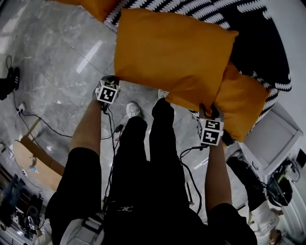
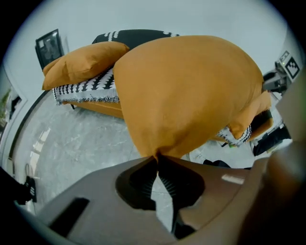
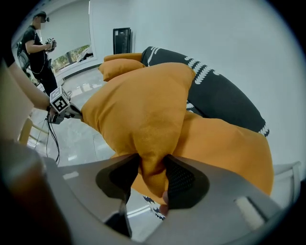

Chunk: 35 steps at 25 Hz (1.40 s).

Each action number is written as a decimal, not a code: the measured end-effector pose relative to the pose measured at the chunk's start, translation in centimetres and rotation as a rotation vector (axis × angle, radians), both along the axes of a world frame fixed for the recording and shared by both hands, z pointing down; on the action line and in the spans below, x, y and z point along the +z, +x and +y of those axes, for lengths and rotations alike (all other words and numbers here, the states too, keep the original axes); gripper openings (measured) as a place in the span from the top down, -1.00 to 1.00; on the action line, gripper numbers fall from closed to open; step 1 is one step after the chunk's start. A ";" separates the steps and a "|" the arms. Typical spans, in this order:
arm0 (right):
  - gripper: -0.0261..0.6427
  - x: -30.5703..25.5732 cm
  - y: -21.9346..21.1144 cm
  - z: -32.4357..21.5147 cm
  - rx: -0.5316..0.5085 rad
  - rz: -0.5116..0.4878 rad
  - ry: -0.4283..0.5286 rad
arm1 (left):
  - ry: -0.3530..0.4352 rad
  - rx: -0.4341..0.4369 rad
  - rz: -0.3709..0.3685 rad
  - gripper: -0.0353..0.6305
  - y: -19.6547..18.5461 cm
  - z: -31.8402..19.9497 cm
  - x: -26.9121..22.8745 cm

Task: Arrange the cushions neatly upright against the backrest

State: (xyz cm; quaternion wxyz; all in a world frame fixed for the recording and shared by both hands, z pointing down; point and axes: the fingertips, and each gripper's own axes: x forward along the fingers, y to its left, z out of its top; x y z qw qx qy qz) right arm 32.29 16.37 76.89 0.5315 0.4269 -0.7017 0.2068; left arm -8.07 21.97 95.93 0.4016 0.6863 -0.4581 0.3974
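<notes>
Two grips on orange cushion (image 1: 172, 52): your left tool (image 2: 157, 159) pinches bare corner, may slip; right tool (image 3: 152, 178) clamps fold.

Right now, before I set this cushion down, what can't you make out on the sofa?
- Sofa: head view, largely covered by the held cushion; seat and backrest can't be told apart.
- Second cushion: head view, part of it hidden under the held cushion.
- Far cushion: head view, cut off by the top edge.
</notes>
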 end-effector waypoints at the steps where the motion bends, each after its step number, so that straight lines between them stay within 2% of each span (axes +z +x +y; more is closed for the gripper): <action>1: 0.39 0.0 -0.2 -0.1 0.005 -0.003 0.003 | -0.007 -0.012 0.010 0.86 -0.2 -0.3 -0.3; 3: 0.55 -0.3 -0.7 -0.2 0.022 -0.011 0.004 | -0.030 -0.038 0.031 0.87 -0.7 -0.3 -1.5; 6: 0.71 -1.2 -1.2 -0.6 0.065 -0.040 0.000 | -0.035 -0.032 0.057 0.87 -1.4 -0.3 -3.7; 10: 0.78 -2.9 -1.7 -1.6 0.166 -0.104 -0.004 | -0.025 -0.044 0.113 0.87 -2.9 -1.4 -7.8; 14: 0.81 -4.8 -2.2 -2.7 0.220 -0.132 0.016 | 0.000 -0.076 0.134 0.88 -3.8 -2.4 -12.7; 19: 0.82 -7.0 -2.1 -5.3 0.285 -0.208 0.049 | 0.071 -0.134 0.147 0.88 -4.5 -6.2 -18.4; 28: 0.83 -9.1 -0.7 -9.1 0.281 -0.306 0.024 | 0.152 -0.143 0.101 0.88 -4.1 -13.6 -27.8; 35: 0.83 -11.4 1.3 -14.9 0.359 -0.423 0.006 | 0.231 -0.089 0.043 0.88 -1.5 -23.1 -36.3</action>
